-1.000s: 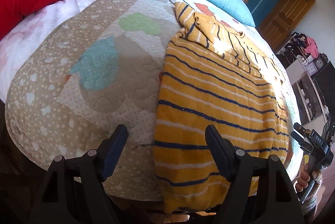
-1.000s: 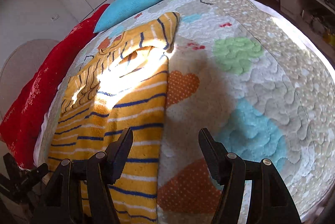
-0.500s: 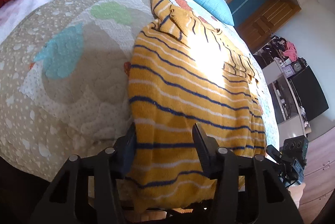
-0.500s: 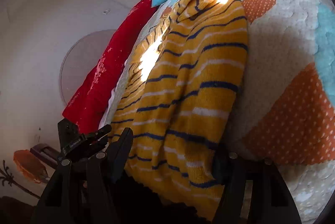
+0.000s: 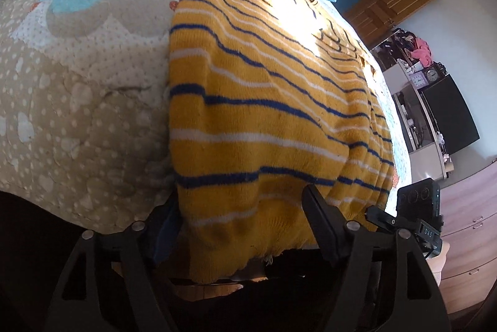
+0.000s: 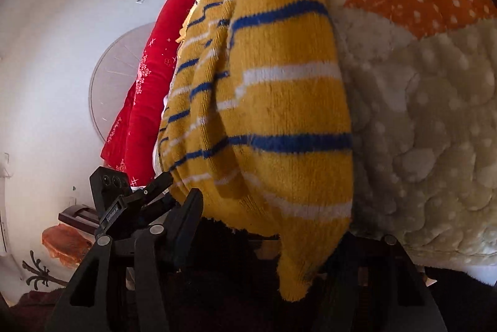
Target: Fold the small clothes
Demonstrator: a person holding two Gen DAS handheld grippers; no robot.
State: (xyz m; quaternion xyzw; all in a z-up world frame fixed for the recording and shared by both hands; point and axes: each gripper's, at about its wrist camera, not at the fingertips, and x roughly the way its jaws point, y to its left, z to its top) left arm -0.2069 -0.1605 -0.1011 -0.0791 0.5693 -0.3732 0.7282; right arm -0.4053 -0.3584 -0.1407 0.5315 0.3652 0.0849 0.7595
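Quilted bed [image 5: 77, 102], one yellow striped sweater [image 5: 264, 102] draped over its edge, hem set between spread jaws of left gripper [image 5: 239, 226] and right gripper [image 6: 267, 226].

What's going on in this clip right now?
A person with two handheld grippers is starting to fold a yellow striped sweater spread on a quilted bedspread. The left gripper and the right gripper each straddle the hem that hangs over the bed's edge, fingers open on either side of the fabric. Nothing is gripped or folded yet.
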